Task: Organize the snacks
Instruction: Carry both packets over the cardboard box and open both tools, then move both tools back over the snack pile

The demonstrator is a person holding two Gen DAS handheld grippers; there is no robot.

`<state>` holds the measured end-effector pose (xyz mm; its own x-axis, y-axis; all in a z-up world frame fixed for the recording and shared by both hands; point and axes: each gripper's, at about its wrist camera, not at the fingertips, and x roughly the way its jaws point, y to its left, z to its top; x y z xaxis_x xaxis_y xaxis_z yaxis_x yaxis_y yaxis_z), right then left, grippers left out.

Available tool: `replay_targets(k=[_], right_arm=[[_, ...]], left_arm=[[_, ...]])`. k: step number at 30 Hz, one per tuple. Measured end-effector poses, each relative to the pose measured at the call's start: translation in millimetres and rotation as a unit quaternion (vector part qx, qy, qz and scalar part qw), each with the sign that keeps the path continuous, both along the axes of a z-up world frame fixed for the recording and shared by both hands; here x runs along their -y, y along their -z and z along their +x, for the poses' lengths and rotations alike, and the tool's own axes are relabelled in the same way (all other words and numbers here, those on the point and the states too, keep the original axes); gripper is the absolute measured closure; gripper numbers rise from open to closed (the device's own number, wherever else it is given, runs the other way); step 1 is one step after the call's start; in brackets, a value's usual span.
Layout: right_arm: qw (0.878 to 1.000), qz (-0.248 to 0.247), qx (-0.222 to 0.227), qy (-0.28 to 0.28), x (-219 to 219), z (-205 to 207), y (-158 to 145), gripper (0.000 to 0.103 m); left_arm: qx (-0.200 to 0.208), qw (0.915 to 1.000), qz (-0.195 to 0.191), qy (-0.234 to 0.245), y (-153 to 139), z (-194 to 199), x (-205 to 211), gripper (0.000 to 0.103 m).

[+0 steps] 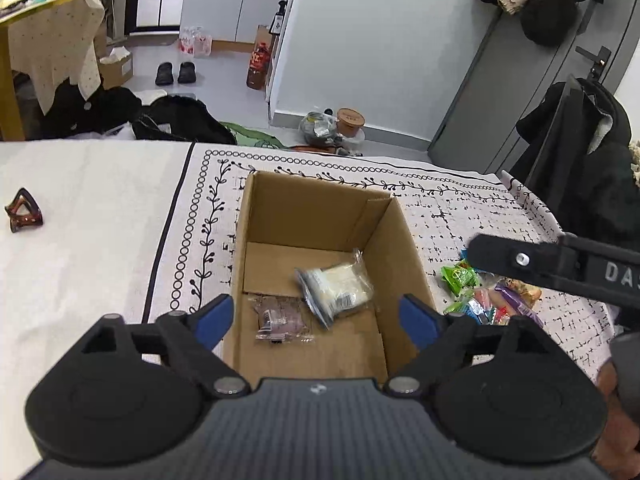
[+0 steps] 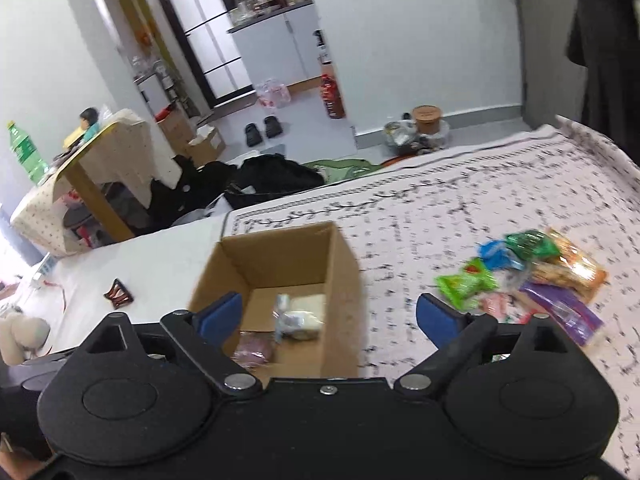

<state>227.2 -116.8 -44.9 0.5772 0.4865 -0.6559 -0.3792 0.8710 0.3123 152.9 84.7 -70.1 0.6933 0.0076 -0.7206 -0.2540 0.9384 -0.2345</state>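
An open cardboard box (image 1: pixel 396 240) stands on the patterned tablecloth; it also shows in the right wrist view (image 2: pixel 344 272). Inside lie a clear packet with a pale snack (image 1: pixel 340 288) and a dark pinkish packet (image 1: pixel 280 320); both also show in the right wrist view, the pale one (image 2: pixel 300 316) and the pinkish one (image 2: pixel 254 350). A pile of colourful snack packets (image 2: pixel 532 276) lies right of the box, also in the left wrist view (image 1: pixel 488 296). My left gripper (image 1: pixel 316 316) is open and empty over the box's near edge. My right gripper (image 2: pixel 330 314) is open and empty, over the box's right wall.
A dark red hair claw (image 1: pixel 22 210) lies on the white cloth left of the box. The other gripper's black body (image 1: pixel 560 268) reaches in over the snack pile. A chair with a dark coat (image 1: pixel 580 152) stands at the table's far right. Bags and clothes lie on the floor beyond.
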Motion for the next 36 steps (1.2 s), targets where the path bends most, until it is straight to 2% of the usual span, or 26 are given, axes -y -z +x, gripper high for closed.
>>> replay_targets(k=[3,8,17,29,36], right_arm=[[1.000,-0.010,0.004,0.018,17,-1,1,0.007],[0.998,-0.032,0.016,0.046,44,-2,1,0.004],[0.995,-0.047,0.013,0.090,90,3,10,0.002],[0.990,-0.056,0.005,0.128,135,6,22,0.001],[0.988,-0.052,-0.028,0.142,160,15,40,0.011]], left_arm=[[0.011,0.9999,-0.002,0.001,-3,-1,6,0.000],[0.027,0.9996,-0.002,0.006,-7,1,20,0.000],[0.045,0.9979,-0.006,0.045,-8,10,54,0.000],[0.022,0.9930,0.009,0.116,0,32,113,0.000],[0.004,0.9888,0.018,0.148,7,45,139,0.000]])
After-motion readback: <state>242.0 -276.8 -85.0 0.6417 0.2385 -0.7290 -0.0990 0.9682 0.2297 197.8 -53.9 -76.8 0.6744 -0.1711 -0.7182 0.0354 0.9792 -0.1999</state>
